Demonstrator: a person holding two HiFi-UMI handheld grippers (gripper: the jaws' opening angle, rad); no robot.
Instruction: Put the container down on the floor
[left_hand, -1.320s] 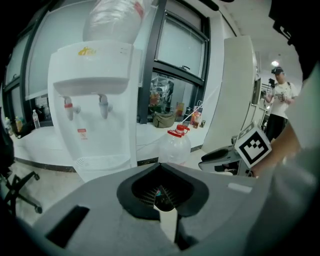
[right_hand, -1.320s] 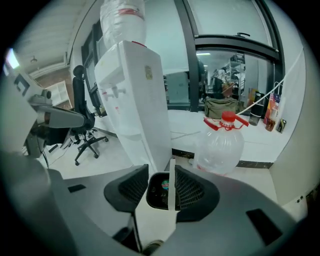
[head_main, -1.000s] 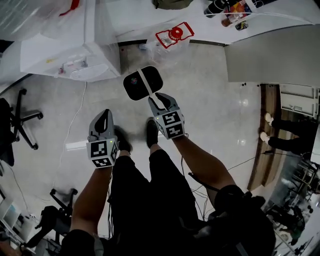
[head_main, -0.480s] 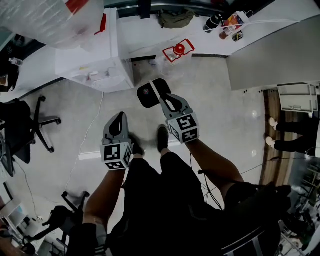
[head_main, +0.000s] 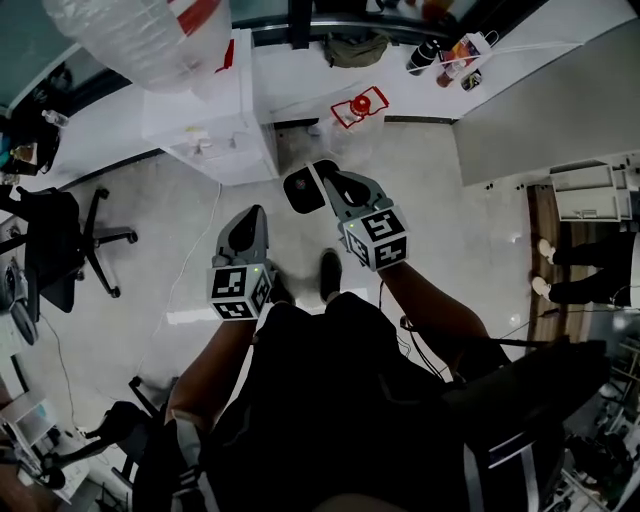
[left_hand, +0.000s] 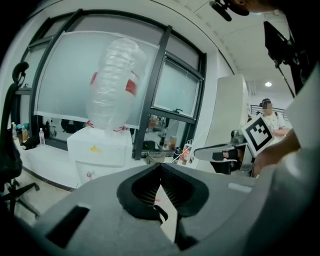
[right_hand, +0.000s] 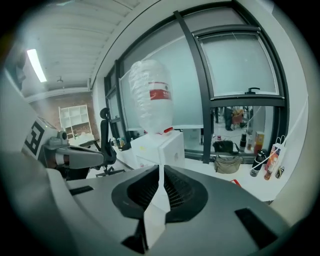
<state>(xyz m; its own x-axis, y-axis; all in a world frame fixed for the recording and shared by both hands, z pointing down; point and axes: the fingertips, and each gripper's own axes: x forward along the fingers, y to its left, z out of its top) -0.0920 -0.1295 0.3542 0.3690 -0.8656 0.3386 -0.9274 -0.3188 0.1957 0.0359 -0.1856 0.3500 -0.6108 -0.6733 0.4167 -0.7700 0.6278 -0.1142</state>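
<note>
Since the earlier frame, both grippers have risen from the floor (head_main: 440, 210) toward my head camera and look larger in the head view, while the container (head_main: 296, 190) has stayed where it lay. The right gripper (head_main: 328, 178) has just been closing its jaws. They now stand almost together, with only a hairline slit at the tips and nothing between them. The gripper is released from the container and empty. The left gripper (head_main: 251, 217) is clenched, its tips meeting on nothing.

Position of the container: it is a dark oval item lying on the pale floor ahead of my shoes (head_main: 329, 272), just in front of the water cooler (head_main: 222, 135). In the head view the right gripper overlaps its right edge. Whether any part still touches it cannot be read from that view, but the right gripper view shows no part of it between the jaws.

Both gripper views look across the room at the water cooler and its upturned bottle (head_main: 135, 35), with the dark-framed windows behind. A red-and-clear packet (head_main: 359, 105) lies on the floor beyond the container. An office chair (head_main: 68, 245) stands well to my left.
</note>
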